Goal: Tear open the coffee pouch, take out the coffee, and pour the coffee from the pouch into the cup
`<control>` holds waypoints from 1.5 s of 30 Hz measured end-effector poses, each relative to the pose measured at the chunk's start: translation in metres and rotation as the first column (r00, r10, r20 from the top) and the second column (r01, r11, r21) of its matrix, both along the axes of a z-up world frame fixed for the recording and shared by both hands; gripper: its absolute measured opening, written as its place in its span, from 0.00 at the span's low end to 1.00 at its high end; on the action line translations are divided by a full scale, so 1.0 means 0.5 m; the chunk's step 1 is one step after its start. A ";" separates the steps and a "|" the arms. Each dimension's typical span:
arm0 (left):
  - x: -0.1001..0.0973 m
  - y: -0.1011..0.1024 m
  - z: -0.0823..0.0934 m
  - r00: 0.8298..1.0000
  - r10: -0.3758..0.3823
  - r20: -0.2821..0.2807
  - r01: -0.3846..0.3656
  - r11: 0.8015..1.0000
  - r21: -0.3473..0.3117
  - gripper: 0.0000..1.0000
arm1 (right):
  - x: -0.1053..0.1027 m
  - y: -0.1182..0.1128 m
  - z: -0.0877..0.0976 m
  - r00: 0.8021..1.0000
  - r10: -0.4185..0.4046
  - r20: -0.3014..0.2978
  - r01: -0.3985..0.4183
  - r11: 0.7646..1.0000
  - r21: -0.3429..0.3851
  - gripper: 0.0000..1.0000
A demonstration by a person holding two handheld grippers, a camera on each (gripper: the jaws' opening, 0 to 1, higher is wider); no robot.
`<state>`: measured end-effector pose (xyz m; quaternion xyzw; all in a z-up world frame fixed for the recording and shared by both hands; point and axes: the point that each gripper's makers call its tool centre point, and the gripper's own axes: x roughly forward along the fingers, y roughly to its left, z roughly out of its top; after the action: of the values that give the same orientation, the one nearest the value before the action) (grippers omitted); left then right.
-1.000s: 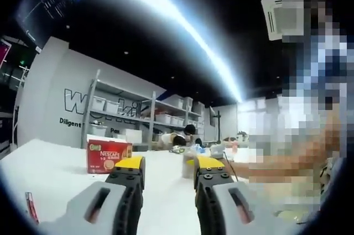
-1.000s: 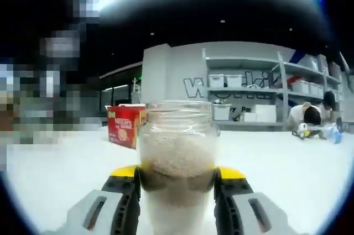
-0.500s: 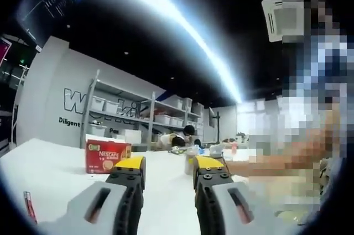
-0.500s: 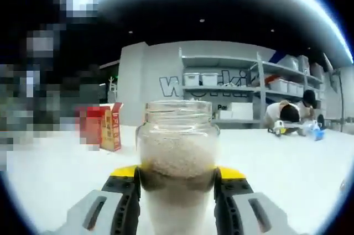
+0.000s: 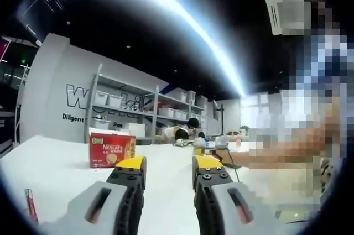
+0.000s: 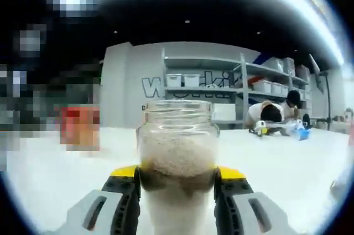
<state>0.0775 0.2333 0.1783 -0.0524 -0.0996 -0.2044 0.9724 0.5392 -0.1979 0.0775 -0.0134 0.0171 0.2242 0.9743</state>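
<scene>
The right gripper [image 6: 177, 177] grips a clear glass jar [image 6: 177, 157], its yellow-tipped jaws pressed against both sides at the band where pale powder sits over a darker layer. The jar stands in as the cup and looks upright and lidless. Since glass is smooth, a loose squeeze or a sudden tilt could probably let it slip or spill the powder.

The left gripper [image 5: 166, 171] holds nothing, its jaws parted with bare white table [image 5: 55, 160] between them. At the left edge of the left gripper view lies a thin red strip [image 5: 29, 204], possibly a coffee pouch or a torn piece of one; it is cut off and too small to tell.

Farther off stands a red Nescafé box [image 5: 112, 150], near the shelving [image 5: 119, 108]. The jar's base is hidden below the frame, so whether it rests on the table is unclear.
</scene>
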 end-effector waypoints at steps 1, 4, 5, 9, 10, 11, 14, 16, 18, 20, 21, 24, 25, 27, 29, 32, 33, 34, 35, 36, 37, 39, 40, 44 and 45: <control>0.001 0.000 -0.001 1.000 -0.001 -0.002 0.001 1.000 -0.002 0.35 | 0.004 -0.006 0.000 1.000 -0.010 0.003 0.010 1.000 0.002 0.52; 0.003 0.000 -0.002 1.000 0.002 -0.004 -0.002 1.000 -0.001 0.35 | 0.011 -0.019 0.002 1.000 -0.031 0.004 0.031 1.000 0.003 0.52; 0.004 0.000 -0.003 1.000 0.003 -0.005 -0.003 1.000 -0.001 0.35 | 0.012 -0.021 0.002 0.999 -0.033 0.003 0.033 0.999 0.003 0.52; 0.006 0.007 -0.005 1.000 0.023 -0.006 -0.023 1.000 0.006 0.34 | 0.021 -0.032 0.001 0.999 -0.043 -0.005 0.043 0.999 -0.005 0.52; 0.007 0.007 -0.005 1.000 0.024 -0.007 -0.024 1.000 0.004 0.34 | 0.021 -0.033 0.001 0.999 -0.046 -0.005 0.046 0.999 -0.005 0.52; 0.008 0.008 -0.005 1.000 0.023 -0.009 -0.023 1.000 -0.001 0.34 | 0.019 -0.036 0.002 0.998 -0.057 -0.003 0.057 0.998 -0.005 0.52; 0.011 0.008 -0.005 1.000 0.026 -0.012 -0.026 1.000 -0.005 0.34 | 0.025 -0.048 0.002 0.996 -0.092 0.000 0.092 0.996 -0.002 0.52; 0.015 0.005 -0.005 1.000 0.022 -0.011 -0.022 1.000 -0.009 0.34 | 0.024 -0.050 0.002 0.995 -0.098 0.002 0.098 0.995 -0.002 0.52; 0.018 0.001 -0.007 1.000 0.017 -0.013 -0.017 1.000 -0.008 0.34 | 0.023 -0.050 0.003 0.995 -0.097 -0.005 0.097 0.995 -0.008 0.52; 0.021 -0.002 -0.013 1.000 0.011 -0.022 -0.011 1.000 -0.002 0.34 | 0.019 -0.051 0.003 0.995 -0.101 -0.011 0.101 0.995 -0.012 0.52; 0.022 -0.001 -0.017 1.000 0.012 -0.028 -0.012 1.000 0.001 0.34 | 0.019 -0.053 0.003 0.995 -0.103 -0.011 0.103 0.995 -0.011 0.52; 0.024 0.004 -0.023 0.999 0.018 -0.035 -0.018 1.000 0.010 0.34 | 0.024 -0.060 0.003 0.994 -0.108 -0.014 0.108 0.994 -0.011 0.52; 0.024 0.005 -0.023 0.999 0.018 -0.036 -0.018 1.000 0.009 0.34 | 0.025 -0.061 0.003 0.994 -0.108 -0.016 0.108 0.994 -0.011 0.52; 0.024 0.008 -0.023 0.999 0.020 -0.034 -0.020 1.000 0.002 0.34 | 0.027 -0.063 0.002 0.994 -0.107 -0.023 0.107 0.994 -0.015 0.52; 0.025 0.007 -0.024 0.999 0.018 -0.036 -0.018 1.000 0.002 0.34 | 0.032 -0.067 0.002 0.994 -0.106 -0.028 0.106 0.994 -0.016 0.52; 0.026 0.005 -0.026 0.999 0.016 -0.039 -0.016 1.000 0.007 0.34 | 0.036 -0.071 0.001 0.994 -0.108 -0.032 0.107 0.994 -0.016 0.52; 0.026 0.005 -0.027 0.999 0.016 -0.040 -0.016 1.000 0.007 0.34 | 0.037 -0.071 0.001 0.994 -0.106 -0.032 0.105 0.994 -0.016 0.52; 0.027 0.004 -0.027 0.999 0.016 -0.040 -0.016 1.000 0.007 0.34 | 0.038 -0.072 0.001 0.994 -0.104 -0.033 0.103 0.995 -0.017 0.52; 0.027 0.004 -0.027 0.999 0.015 -0.040 -0.015 1.000 0.008 0.34 | 0.038 -0.071 0.000 0.994 -0.102 -0.036 0.101 0.995 -0.018 0.53; 0.028 0.004 -0.028 0.999 0.015 -0.041 -0.015 1.000 0.008 0.34 | 0.037 -0.071 0.000 0.994 -0.101 -0.036 0.101 0.995 -0.020 0.53; 0.029 0.005 -0.029 0.999 0.016 -0.042 -0.016 1.000 0.008 0.34 | 0.036 -0.070 0.000 0.994 -0.101 -0.037 0.100 0.995 -0.020 0.53; 0.029 0.004 -0.029 0.999 0.017 -0.040 -0.016 1.000 0.009 0.34 | 0.036 -0.070 0.000 0.994 -0.098 -0.038 0.097 0.995 -0.022 0.53; 0.030 0.004 -0.029 0.999 0.017 -0.040 -0.016 1.000 0.008 0.34 | 0.038 -0.071 -0.001 0.995 -0.096 -0.040 0.095 0.995 -0.023 0.53; 0.030 0.004 -0.032 0.999 0.020 -0.042 -0.019 1.000 0.018 0.34 | 0.040 -0.072 -0.001 0.995 -0.091 -0.039 0.091 0.996 -0.013 0.53; 0.030 0.005 -0.033 0.999 0.023 -0.042 -0.022 1.000 0.022 0.34 | 0.038 -0.071 -0.002 0.995 -0.090 -0.041 0.090 0.996 -0.002 0.53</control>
<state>0.0926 0.2359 0.1618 -0.0452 -0.0773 -0.1932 0.9771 0.5584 -0.2334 0.0765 -0.0081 0.0376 0.1804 0.9828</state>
